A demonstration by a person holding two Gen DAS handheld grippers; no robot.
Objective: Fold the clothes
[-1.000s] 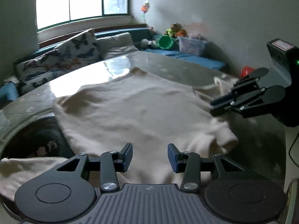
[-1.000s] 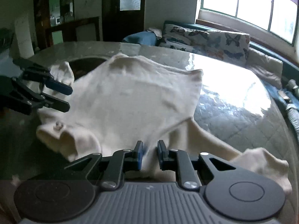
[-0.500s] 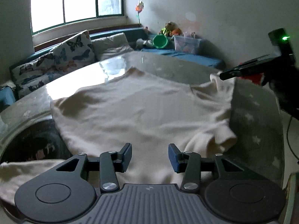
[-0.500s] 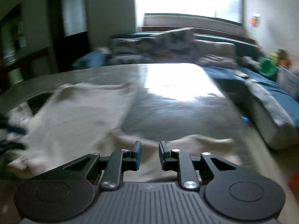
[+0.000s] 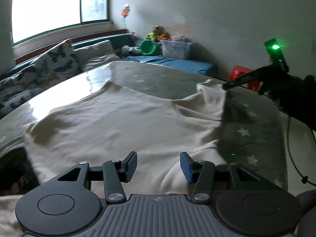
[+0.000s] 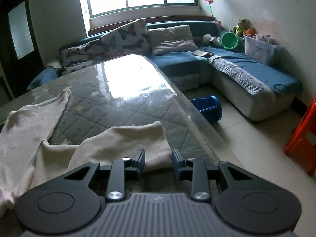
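Since the earlier frames we see the right gripper [image 6: 158, 163] swung away from the middle of the cream garment [image 5: 118, 126]; a second ago it looked across the whole shirt toward the left tool, and now it faces the window and sofa with only a sleeve [image 6: 126, 140] before it. Its jaws have just been opening: nearly together then, they now stand apart, with the sleeve's near edge lying under and just ahead of them, and no pad presses cloth. In the left view that same tool's tip reaches in from the right to the raised sleeve end; we cannot tell there whether it touches.

Left gripper [image 5: 159, 166] has shifted only a little, and its jaws have also been widening. They stand open above the near hem of the garment, nothing pinched between them.

We note the garment spread flat on the quilted, star-patterned table cover [image 5: 250, 130] under a glossy clear sheet, body toward the left tool, one sleeve stretched toward the table's right edge. Another corner of the cloth points toward the bright glare of the window.

Round about: butterfly cushions [image 6: 128, 35], a blue sofa [image 6: 252, 69], a green bucket [image 6: 230, 40], a blue bin [image 6: 207, 108] on its side on the floor, a red stool [image 6: 304, 142].
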